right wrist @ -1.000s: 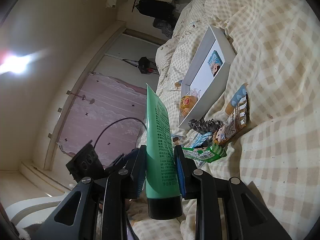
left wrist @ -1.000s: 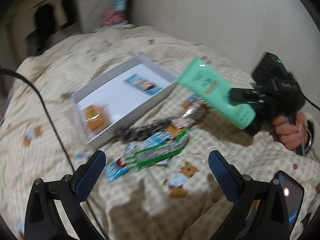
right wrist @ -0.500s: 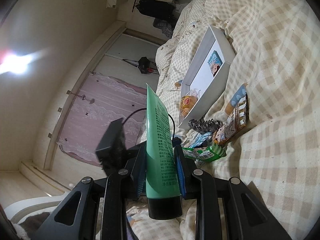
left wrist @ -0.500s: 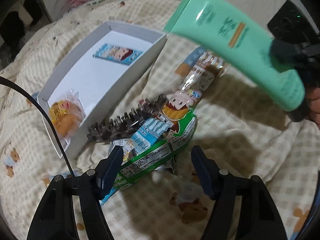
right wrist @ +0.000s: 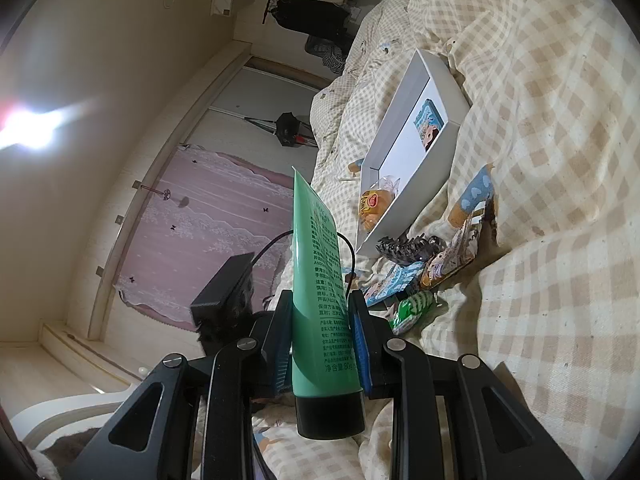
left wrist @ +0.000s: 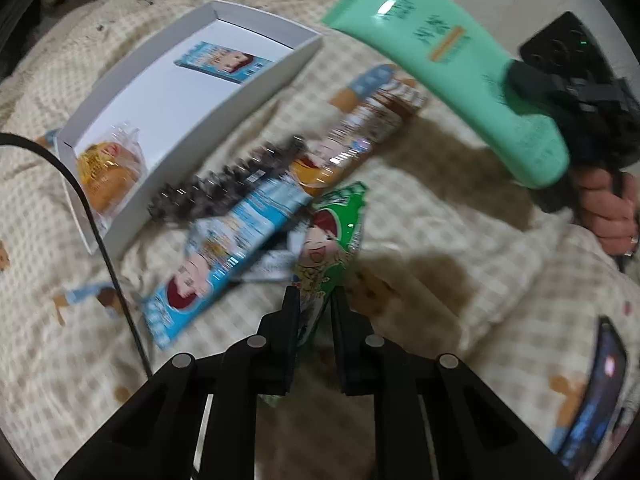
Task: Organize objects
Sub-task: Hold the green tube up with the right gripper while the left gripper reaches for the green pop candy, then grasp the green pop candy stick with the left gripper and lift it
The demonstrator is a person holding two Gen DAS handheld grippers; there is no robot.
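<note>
Two items already lie in the white box (left wrist: 244,108) at left on the checked bedspread (left wrist: 460,236): an orange snack bag (left wrist: 106,168) and a blue packet (left wrist: 224,60). Beside its wall sits a loose pile, a dark hair claw (left wrist: 224,188), a long blue wrapper (left wrist: 224,256) and a green snack packet (left wrist: 332,248). The left gripper (left wrist: 314,316) has just clamped down on the green packet's near end, so the pick-up step looks under way; next it likely needs lifting clear and carrying into the box. Farther right, the right gripper (right wrist: 320,340) is clenched on a green tube (right wrist: 320,292), held above the bed.
</note>
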